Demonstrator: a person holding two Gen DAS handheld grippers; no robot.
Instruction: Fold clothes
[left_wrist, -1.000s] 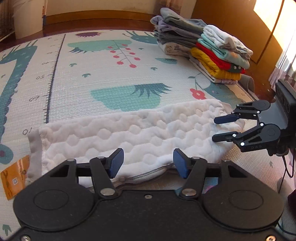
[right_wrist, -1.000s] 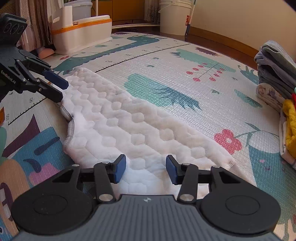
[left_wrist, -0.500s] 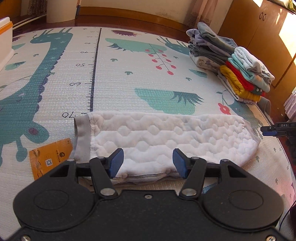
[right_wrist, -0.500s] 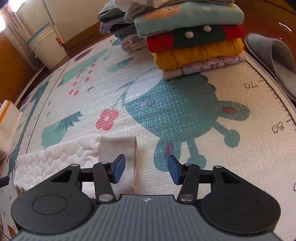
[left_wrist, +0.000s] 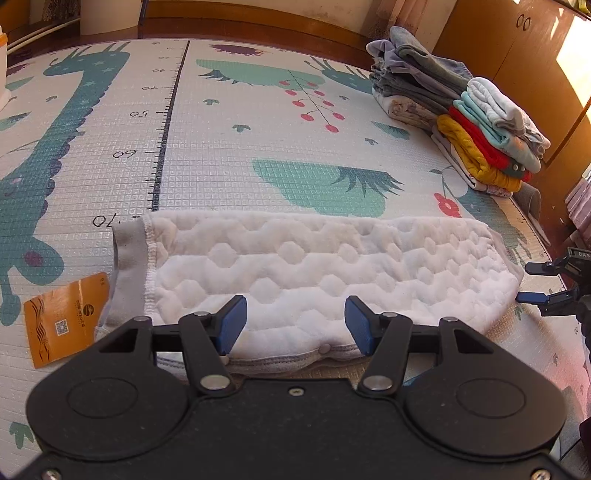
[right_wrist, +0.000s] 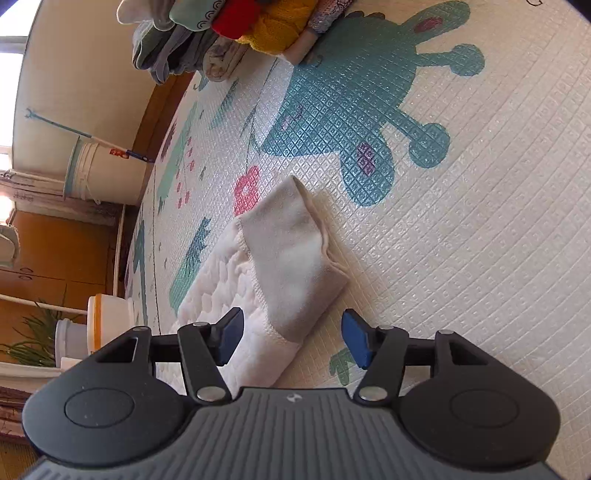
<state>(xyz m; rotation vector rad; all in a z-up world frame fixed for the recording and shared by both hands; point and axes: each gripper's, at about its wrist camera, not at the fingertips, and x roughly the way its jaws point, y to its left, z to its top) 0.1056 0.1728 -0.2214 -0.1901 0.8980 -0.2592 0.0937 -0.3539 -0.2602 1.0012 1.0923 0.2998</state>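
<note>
The right gripper (right_wrist: 291, 338) is hovering with jaws spread over the white quilted garment's (right_wrist: 225, 291) grey cuff (right_wrist: 295, 254); folded clothes (right_wrist: 229, 26) are lying stacked on the play mat (right_wrist: 461, 221) beyond.

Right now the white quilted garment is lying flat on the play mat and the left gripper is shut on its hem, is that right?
Not quite. The white quilted garment does lie flat on the play mat, but the left gripper is open, jaws apart above the hem, as the left wrist view shows.
</note>
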